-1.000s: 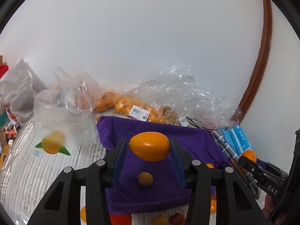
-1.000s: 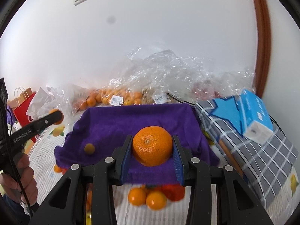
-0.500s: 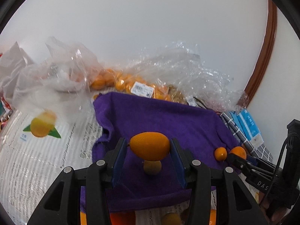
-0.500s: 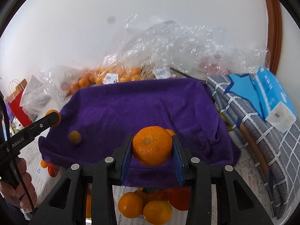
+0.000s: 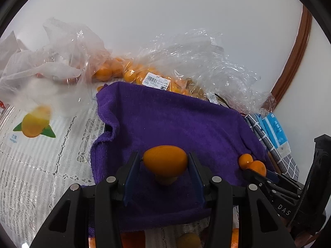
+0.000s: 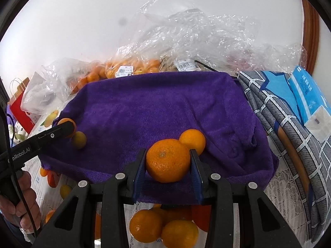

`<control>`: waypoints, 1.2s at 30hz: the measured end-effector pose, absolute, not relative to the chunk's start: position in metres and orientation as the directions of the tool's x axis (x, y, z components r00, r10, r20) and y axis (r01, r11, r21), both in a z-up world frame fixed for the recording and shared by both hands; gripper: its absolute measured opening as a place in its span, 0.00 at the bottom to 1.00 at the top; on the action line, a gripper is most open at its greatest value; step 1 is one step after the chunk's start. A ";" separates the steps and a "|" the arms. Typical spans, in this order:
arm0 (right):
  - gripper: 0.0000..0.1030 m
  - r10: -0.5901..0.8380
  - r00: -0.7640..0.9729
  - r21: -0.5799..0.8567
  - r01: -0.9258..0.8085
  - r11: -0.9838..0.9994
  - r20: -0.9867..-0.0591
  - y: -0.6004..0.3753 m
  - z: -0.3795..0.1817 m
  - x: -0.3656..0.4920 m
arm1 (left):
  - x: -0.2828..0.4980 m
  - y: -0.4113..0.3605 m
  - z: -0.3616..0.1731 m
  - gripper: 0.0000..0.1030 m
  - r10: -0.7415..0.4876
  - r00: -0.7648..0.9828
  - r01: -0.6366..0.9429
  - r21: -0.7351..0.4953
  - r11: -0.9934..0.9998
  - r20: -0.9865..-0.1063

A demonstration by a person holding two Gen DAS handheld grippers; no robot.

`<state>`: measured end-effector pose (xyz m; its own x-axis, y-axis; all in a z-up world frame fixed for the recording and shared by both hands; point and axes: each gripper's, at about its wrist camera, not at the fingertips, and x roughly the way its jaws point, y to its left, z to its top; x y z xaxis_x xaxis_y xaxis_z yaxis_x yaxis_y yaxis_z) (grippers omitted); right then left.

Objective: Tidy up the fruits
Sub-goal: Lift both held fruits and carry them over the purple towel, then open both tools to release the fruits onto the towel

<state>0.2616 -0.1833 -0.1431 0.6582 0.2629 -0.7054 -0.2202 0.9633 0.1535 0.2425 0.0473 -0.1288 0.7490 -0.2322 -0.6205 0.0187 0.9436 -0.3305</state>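
My left gripper (image 5: 164, 163) is shut on an oval orange kumquat (image 5: 165, 160) and holds it just above a smaller yellowish fruit (image 5: 165, 180) on the purple towel (image 5: 175, 122). My right gripper (image 6: 168, 165) is shut on a round mandarin (image 6: 168, 163), low over the towel's (image 6: 161, 107) near edge, next to a small mandarin (image 6: 192, 138) lying on it. The left gripper (image 6: 64, 128) also shows at the towel's left edge beside the yellowish fruit (image 6: 79, 139). The right gripper's fingers (image 5: 269, 177) and mandarin (image 5: 256, 166) show at the right.
Clear plastic bags of oranges (image 5: 132, 72) lie behind the towel against the wall. Several loose mandarins (image 6: 163, 227) lie in front of the towel. A grey plaid cloth (image 6: 289, 128) with a blue tissue pack (image 6: 308, 95) is to the right. A red bag (image 6: 19, 107) stands at far left.
Both grippers have moved forward and down toward the towel with their fruit. The left one now hovers right over the small yellowish fruit; the right one has come beside the small mandarin.
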 end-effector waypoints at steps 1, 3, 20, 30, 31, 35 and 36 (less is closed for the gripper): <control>0.39 0.261 0.656 0.151 -0.220 0.964 -0.708 -0.183 -0.144 0.262 | 0.242 0.047 -0.129 0.44 -0.229 0.750 0.019 -0.326 0.945 -0.620; 0.39 0.256 0.660 0.144 -0.220 0.965 -0.706 -0.182 -0.145 0.261 | 0.242 0.045 -0.129 0.44 -0.220 0.754 0.021 -0.313 0.950 -0.619; 0.54 0.215 0.718 0.124 -0.178 0.976 -0.662 -0.199 -0.123 0.250 | 0.240 0.045 -0.126 0.50 -0.232 0.762 0.037 -0.317 0.948 -0.604; 0.62 0.266 0.716 0.210 -0.168 0.963 -0.646 -0.215 -0.120 0.230 | 0.232 0.041 -0.118 0.60 -0.228 0.793 0.057 -0.304 0.951 -0.565; 0.62 0.267 0.715 0.213 -0.168 0.963 -0.646 -0.215 -0.121 0.227 | 0.233 0.042 -0.118 0.60 -0.237 0.792 0.058 -0.317 0.947 -0.562; 0.62 0.247 0.729 0.182 -0.169 0.969 -0.638 -0.213 -0.121 0.212 | 0.230 0.048 -0.117 0.60 -0.247 0.799 0.053 -0.345 0.937 -0.549; 0.62 0.250 0.732 0.187 -0.169 0.968 -0.634 -0.214 -0.122 0.208 | 0.230 0.049 -0.116 0.60 -0.247 0.800 0.050 -0.349 0.936 -0.547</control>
<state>0.2078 -0.2143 -0.1216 0.7320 0.2498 -0.6338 -0.1688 0.9678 0.1866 0.2300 0.0490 -0.1162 0.8001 -0.2467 -0.5468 0.0501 0.9358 -0.3488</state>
